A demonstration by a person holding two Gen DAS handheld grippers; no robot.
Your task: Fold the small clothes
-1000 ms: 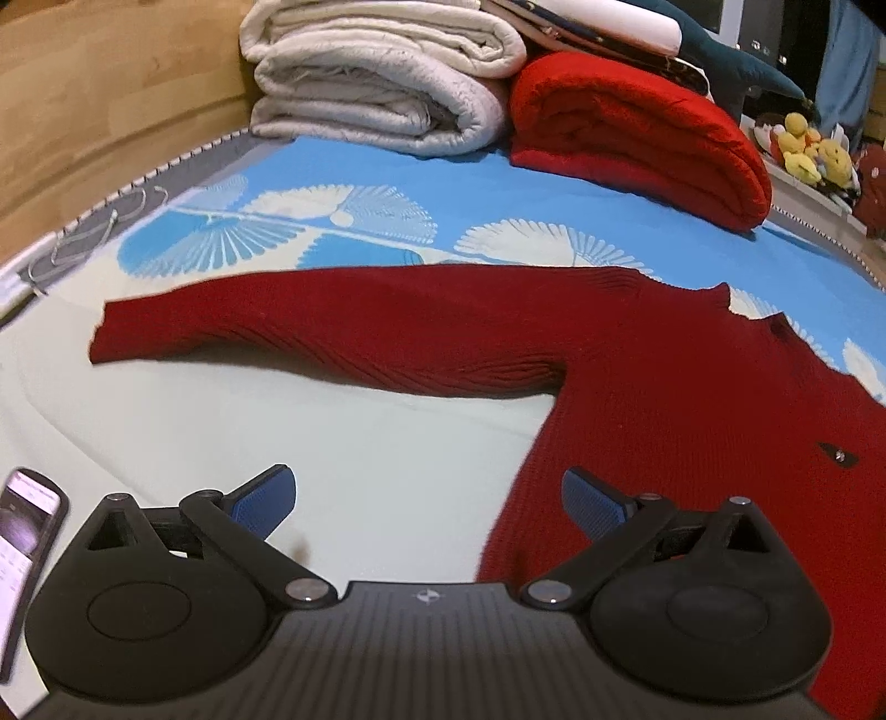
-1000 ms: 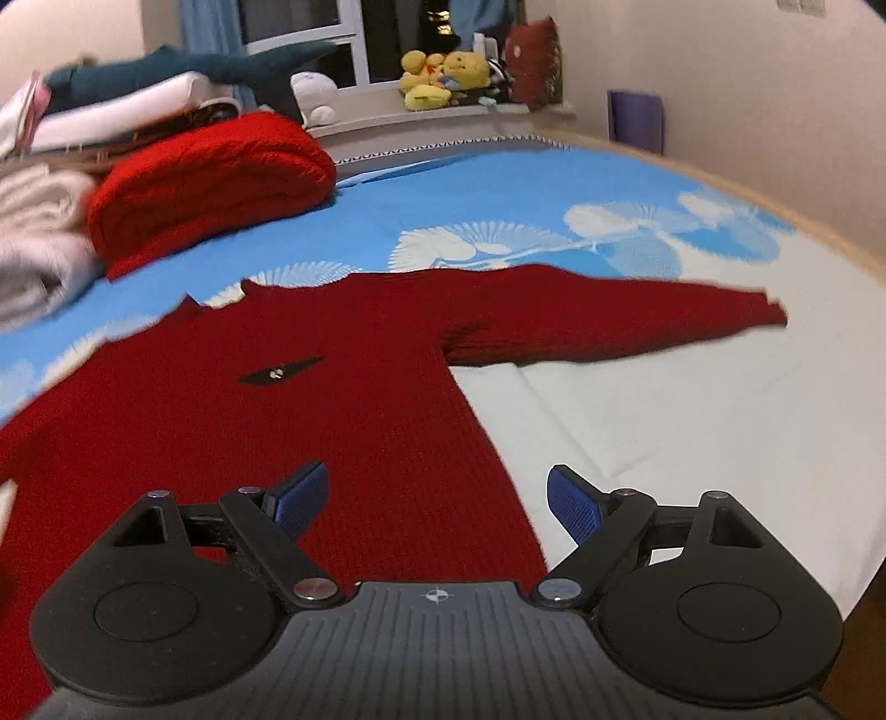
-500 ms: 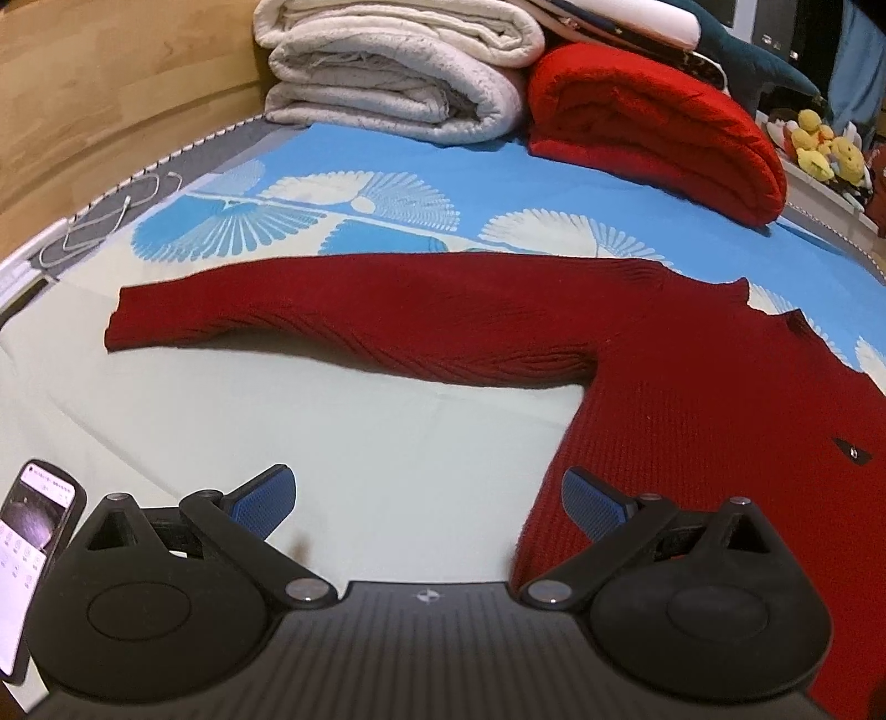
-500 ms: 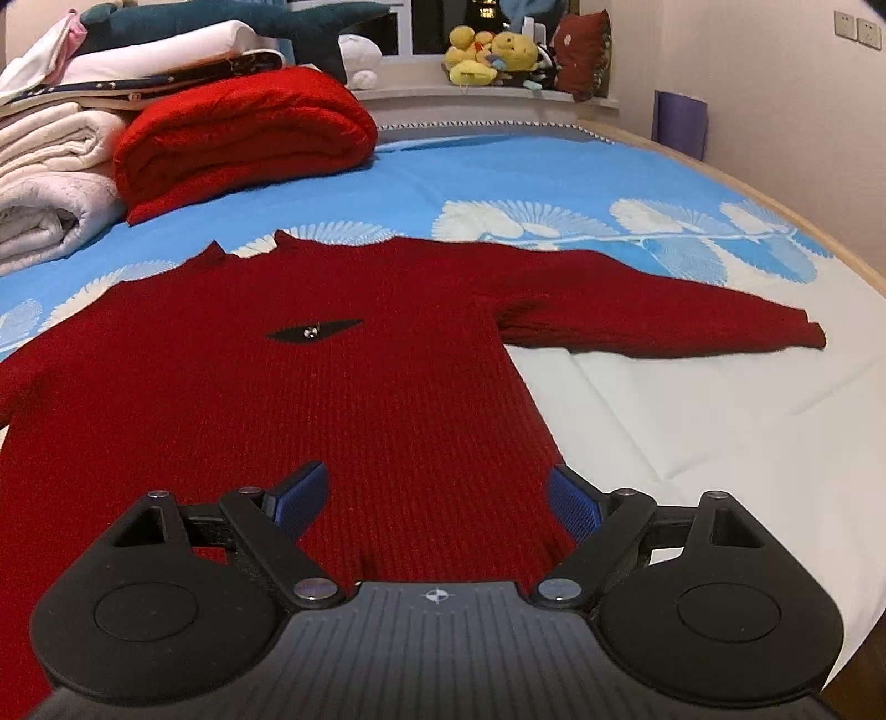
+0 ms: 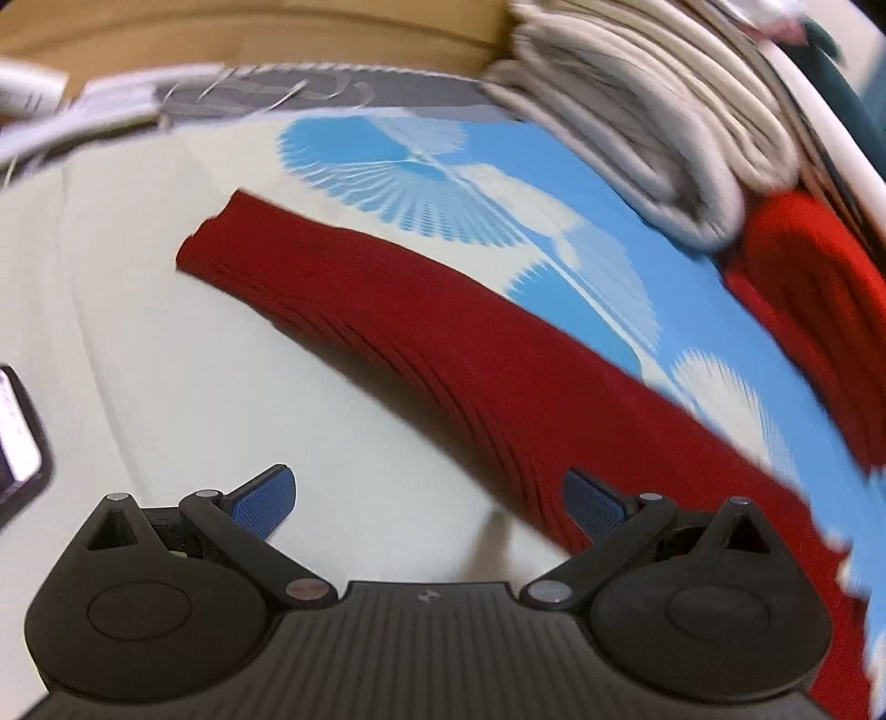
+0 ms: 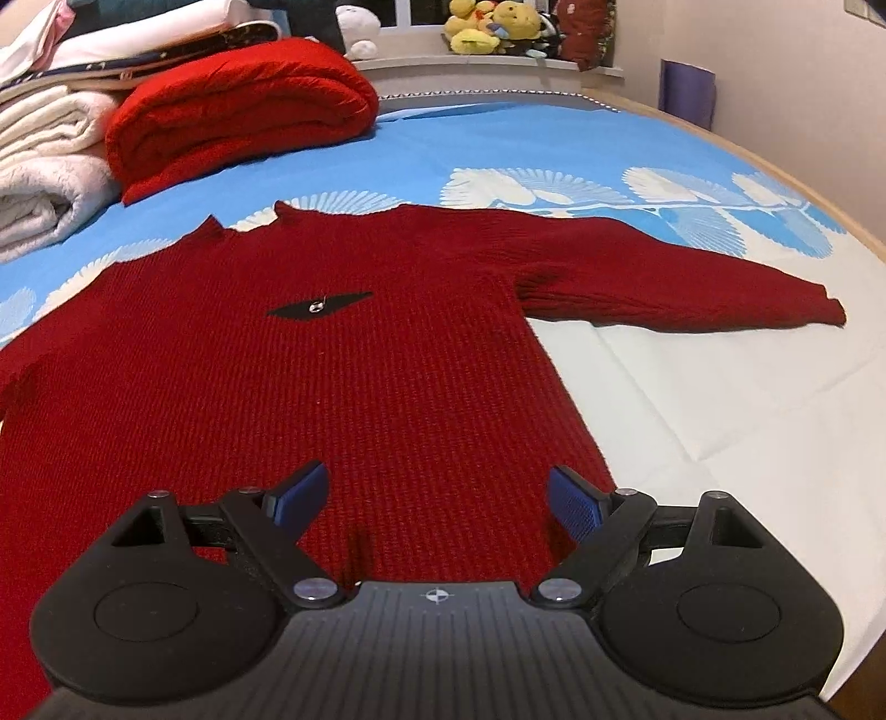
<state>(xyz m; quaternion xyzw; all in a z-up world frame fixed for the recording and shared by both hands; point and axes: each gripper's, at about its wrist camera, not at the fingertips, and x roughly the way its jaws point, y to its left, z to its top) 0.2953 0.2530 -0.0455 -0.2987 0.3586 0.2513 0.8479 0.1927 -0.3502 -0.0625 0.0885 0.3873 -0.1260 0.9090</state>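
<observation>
A dark red knit sweater (image 6: 332,376) lies flat on the bed, front up, both sleeves spread out sideways. Its black chest emblem (image 6: 318,306) shows in the right wrist view. My right gripper (image 6: 437,498) hangs open over the lower body of the sweater, near its right side edge, nothing between the blue pads. In the blurred, tilted left wrist view the sweater's left sleeve (image 5: 443,354) runs diagonally, its cuff (image 5: 221,238) at the upper left. My left gripper (image 5: 429,501) stands open above the white sheet beside that sleeve, its right pad (image 5: 592,507) over the sleeve's edge.
Folded white blankets (image 6: 44,183) and a folded bright red blanket (image 6: 238,105) are stacked at the head of the bed (image 6: 720,421). Plush toys (image 6: 487,27) sit on the window sill. A phone (image 5: 16,437) lies at the left edge of the left wrist view.
The left gripper has swung left along the sleeve and rolled, so its view is tilted and blurred. The right gripper has shifted left over the sweater's body.
</observation>
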